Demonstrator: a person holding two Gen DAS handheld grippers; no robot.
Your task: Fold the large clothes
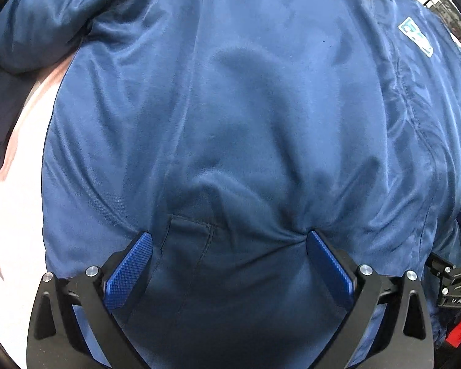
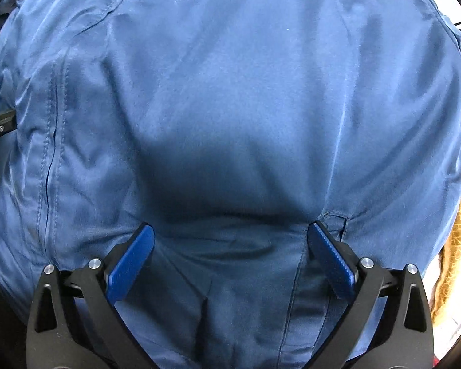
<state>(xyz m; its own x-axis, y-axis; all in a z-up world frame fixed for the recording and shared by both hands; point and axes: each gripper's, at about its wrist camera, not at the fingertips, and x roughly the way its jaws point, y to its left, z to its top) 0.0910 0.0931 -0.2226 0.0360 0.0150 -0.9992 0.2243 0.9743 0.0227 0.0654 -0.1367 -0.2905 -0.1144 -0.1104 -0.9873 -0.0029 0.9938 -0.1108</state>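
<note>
White surface [image 1: 21, 190] under blue jacket [image 1: 230, 107], unreadable patch [image 1: 415, 37].

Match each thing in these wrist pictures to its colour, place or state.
Things:
1. jacket
2. logo patch
3. left claw
4. claw pads

Descriptions:
A. turquoise and white, on the jacket's upper right in the left wrist view
B. open, tips on the fabric
C. navy blue, wrinkled, spread out and filling both views
D. bright blue, textured

Pairs: 1-C, 2-A, 3-B, 4-D
</note>
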